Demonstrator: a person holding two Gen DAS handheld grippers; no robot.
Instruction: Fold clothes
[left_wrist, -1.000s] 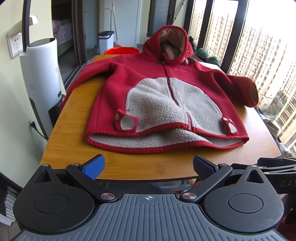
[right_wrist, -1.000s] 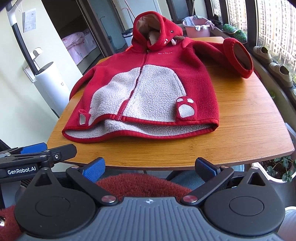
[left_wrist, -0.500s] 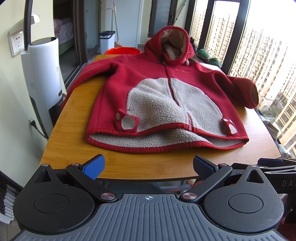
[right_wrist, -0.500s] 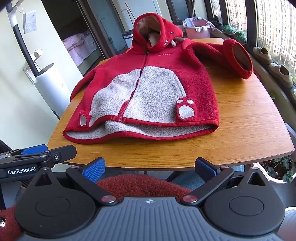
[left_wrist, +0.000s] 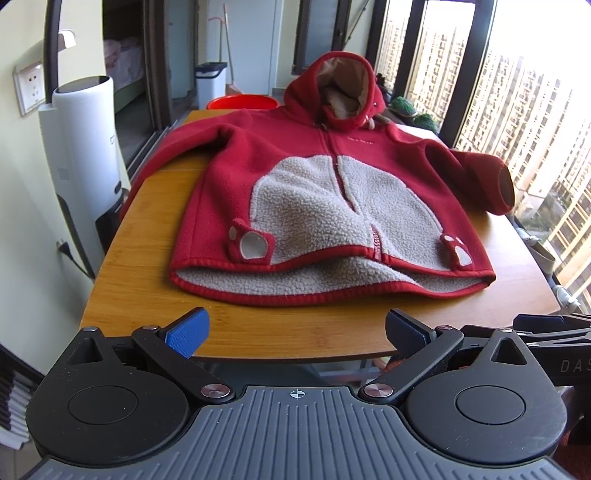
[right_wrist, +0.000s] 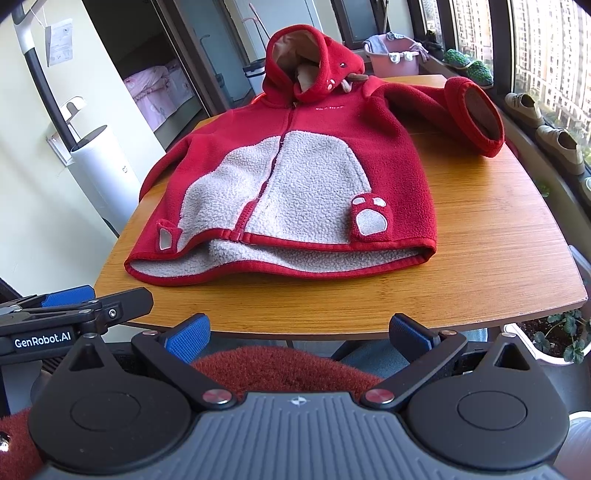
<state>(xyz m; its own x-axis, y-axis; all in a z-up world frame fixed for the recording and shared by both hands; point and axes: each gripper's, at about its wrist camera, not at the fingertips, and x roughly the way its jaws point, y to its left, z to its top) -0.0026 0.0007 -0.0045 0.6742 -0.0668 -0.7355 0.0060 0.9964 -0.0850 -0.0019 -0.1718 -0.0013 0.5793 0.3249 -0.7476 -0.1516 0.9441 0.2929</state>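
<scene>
jacket (left_wrist: 332, 206) flat on table (left_wrist: 140, 295), hem toward you, hood far, long axis straight ahead | your left fingers (left_wrist: 186, 330) and right fingers (right_wrist: 186, 336) both spread, empty, short of table edge | neither hand clearly nearer

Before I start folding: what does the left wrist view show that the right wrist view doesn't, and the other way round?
Left wrist only: a wall socket and a red basin behind the table.
Right wrist only: a pink basket, shoes by the window and a potted plant.
Both: the red hooded jacket lying front up on the wooden table, and the open left gripper and right gripper short of it.
</scene>
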